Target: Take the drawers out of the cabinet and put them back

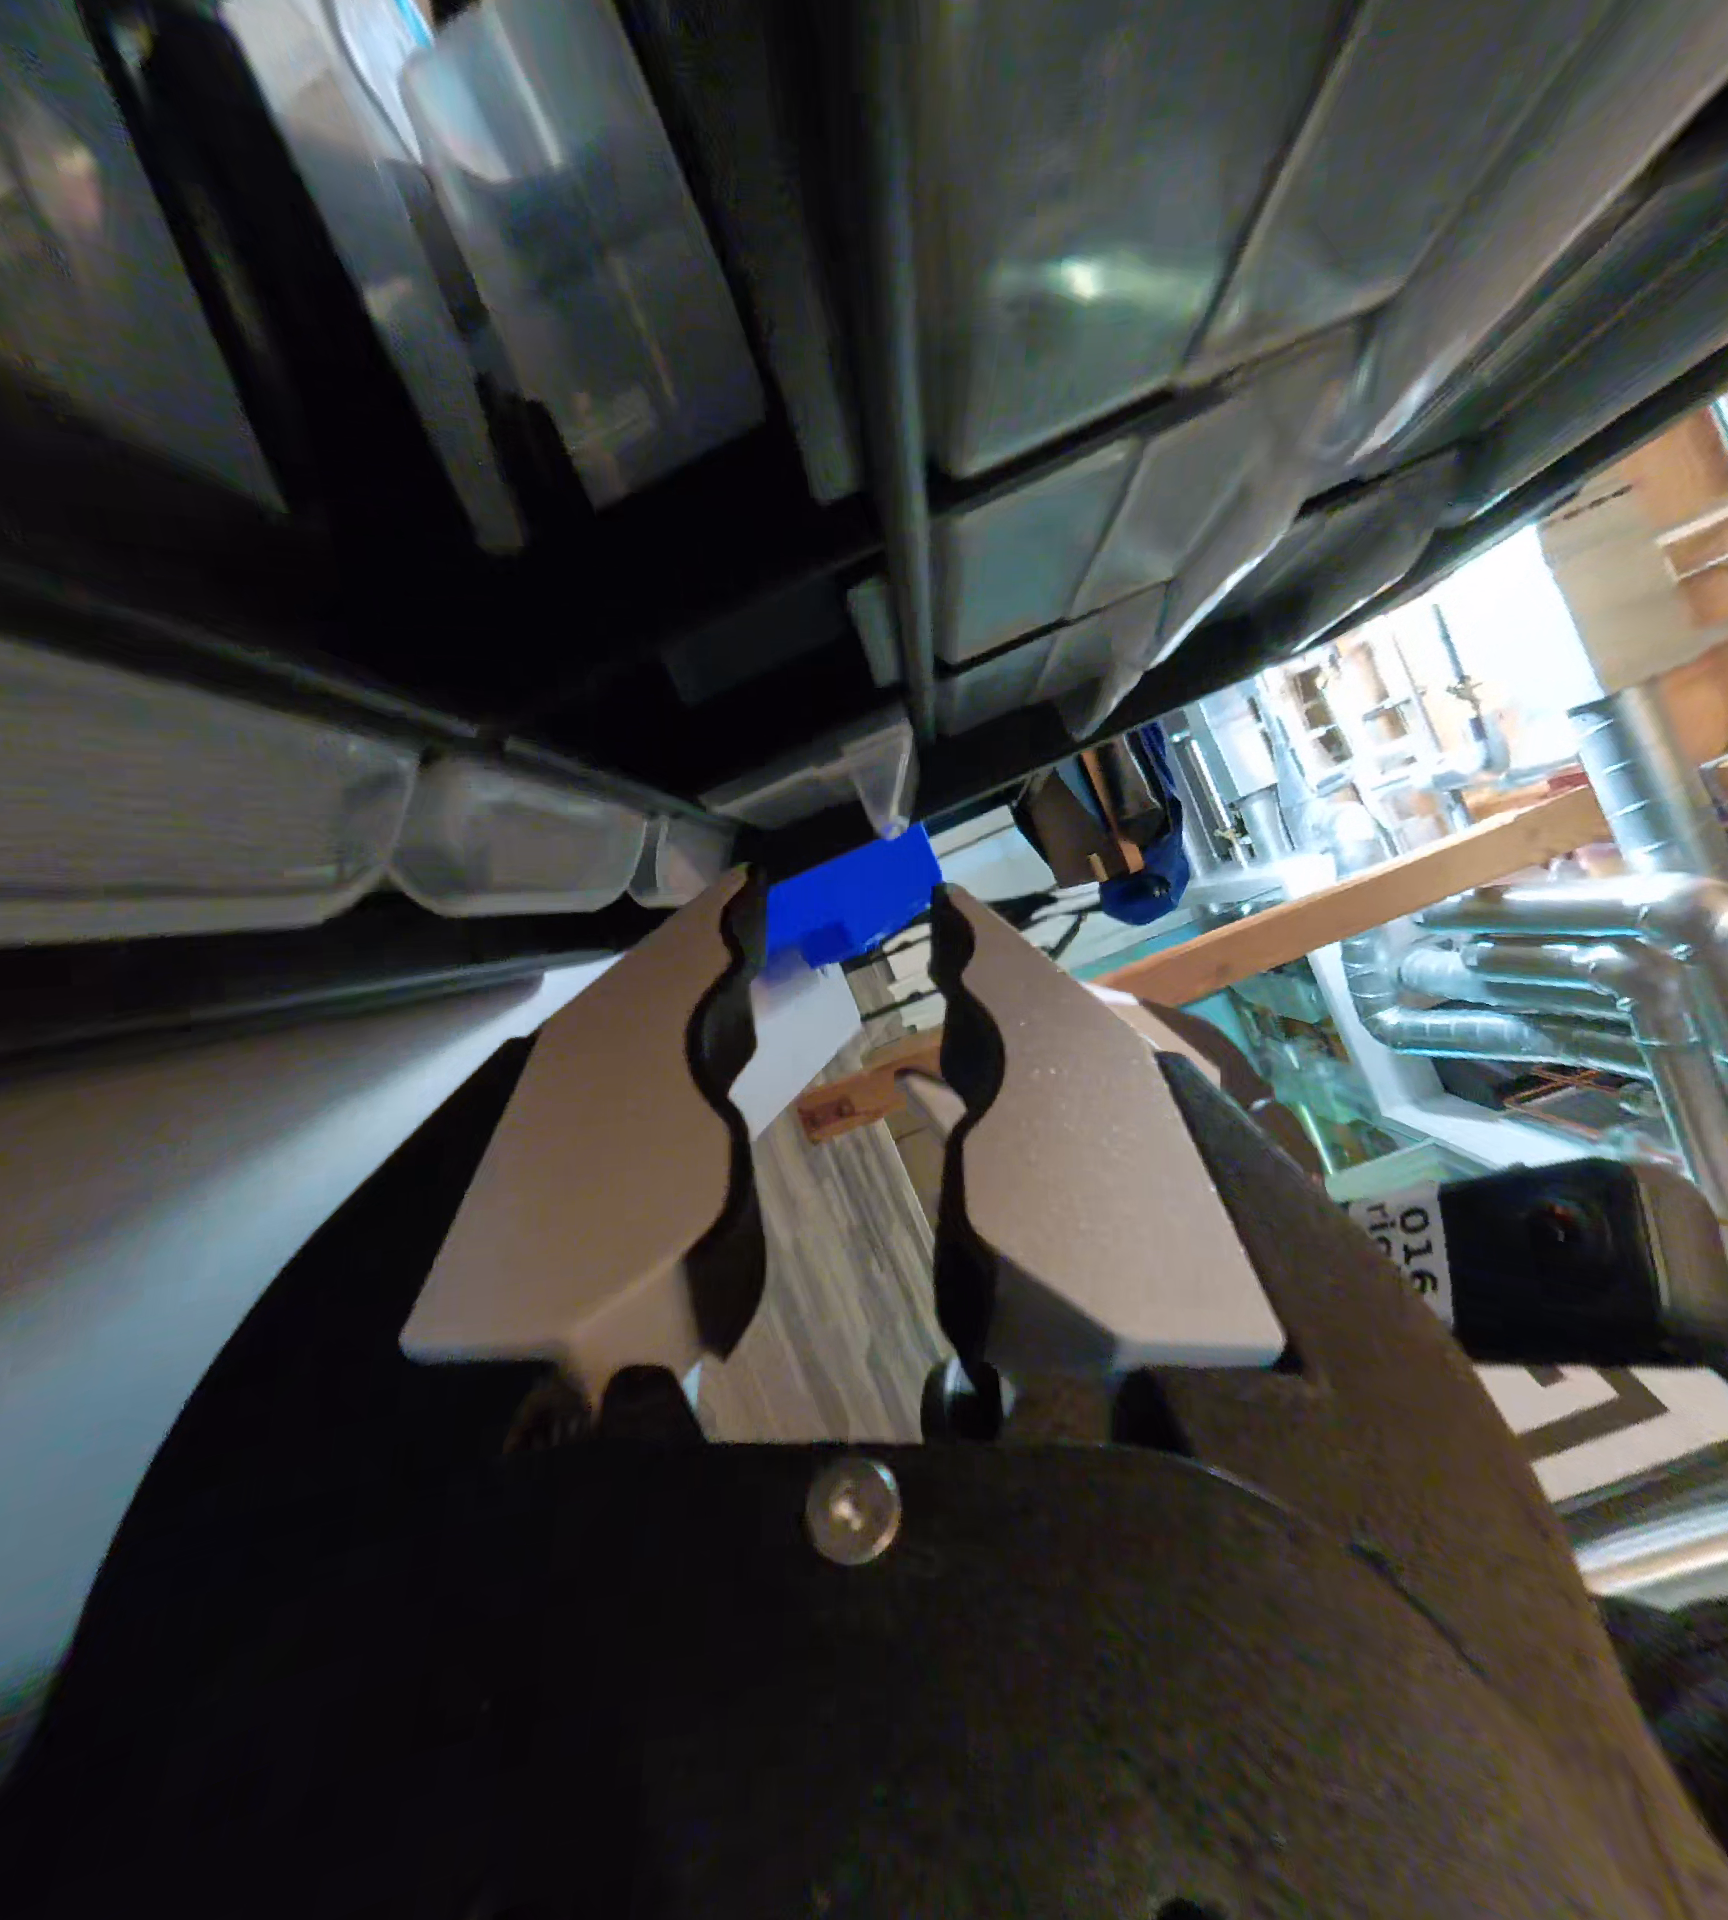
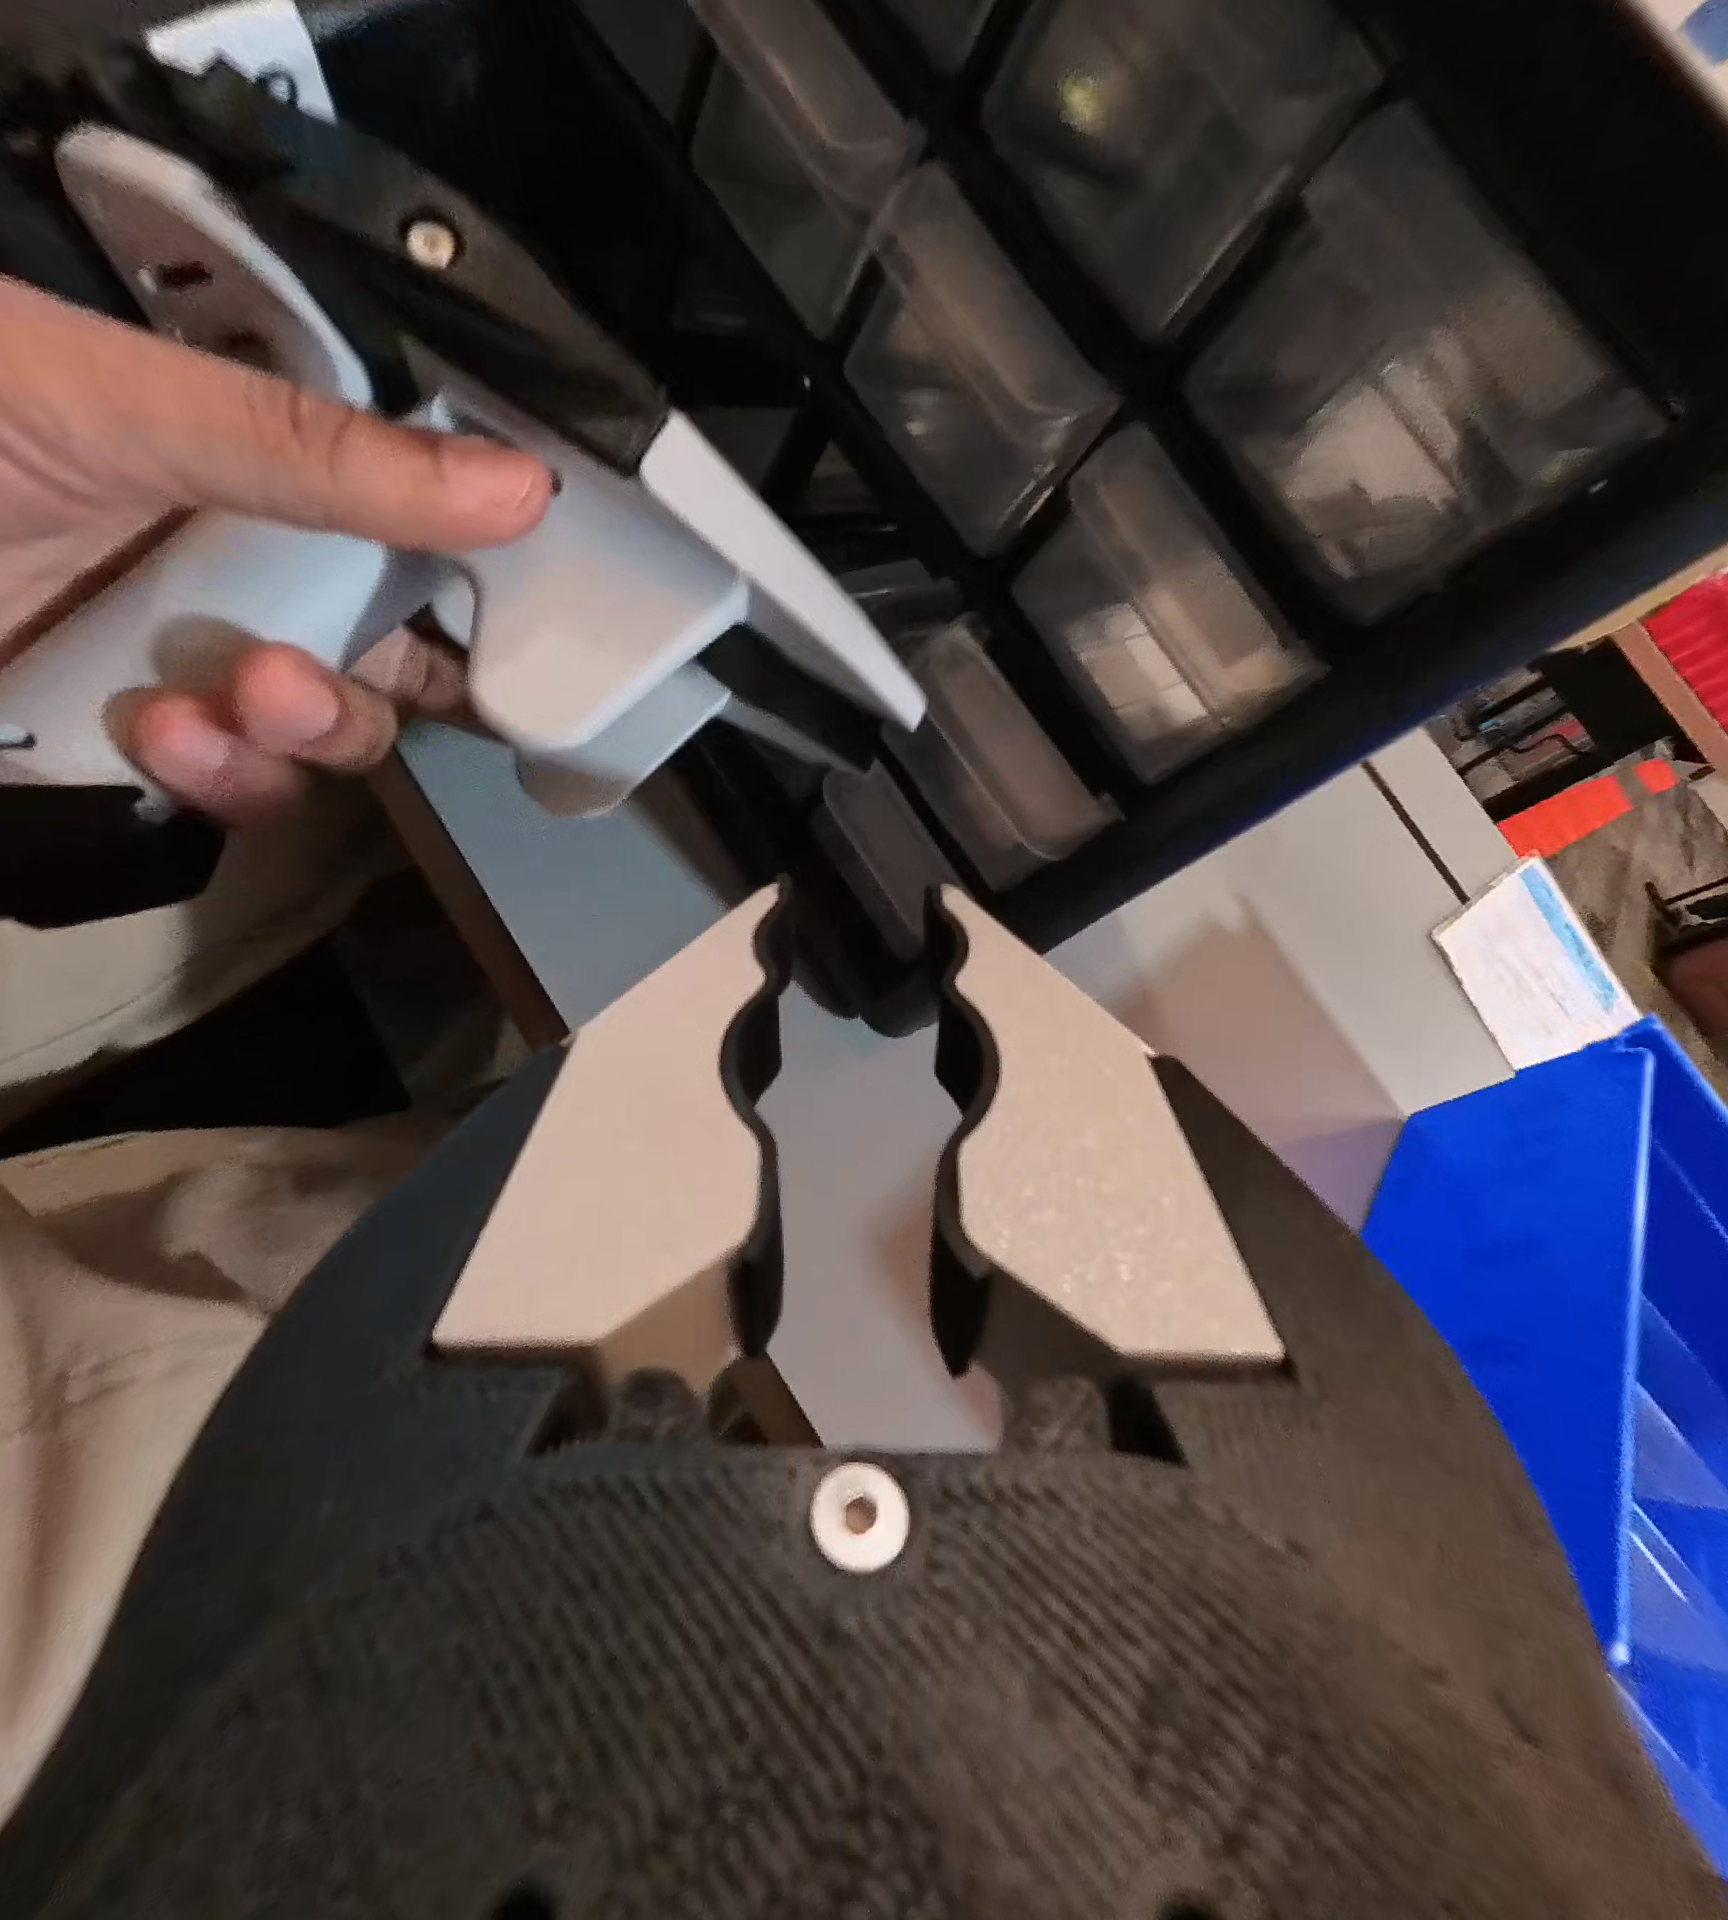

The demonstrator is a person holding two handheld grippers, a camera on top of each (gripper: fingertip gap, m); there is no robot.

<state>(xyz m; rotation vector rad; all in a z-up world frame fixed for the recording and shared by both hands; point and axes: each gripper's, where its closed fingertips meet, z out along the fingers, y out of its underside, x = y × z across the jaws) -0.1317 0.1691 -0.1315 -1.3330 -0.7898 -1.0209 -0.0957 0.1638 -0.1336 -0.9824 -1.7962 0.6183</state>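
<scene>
The black cabinet (image 1: 901, 416) with rows of small clear drawers (image 1: 1078, 260) fills the top of the left wrist view, very close. My left gripper (image 1: 844, 894) is open and empty, its tips just under a clear drawer tab (image 1: 883, 795) in the bottom row. In the right wrist view the cabinet (image 2: 1722, 436) is ahead. My right gripper (image 2: 860, 909) has its jaws around the front of a dark small drawer (image 2: 865, 873) that sticks out of the bottom row. The left gripper (image 2: 787, 675), held by a hand (image 2: 216, 436), is beside it, at the cabinet's left part.
A blue bin (image 2: 1566, 1351) stands on the grey table (image 2: 1255, 935) to the right; it also shows past the left fingertips in the left wrist view (image 1: 870, 883). The right gripper's camera (image 1: 1587, 1236) is close on the right. Shelves and metal pipes (image 1: 1566, 956) lie beyond.
</scene>
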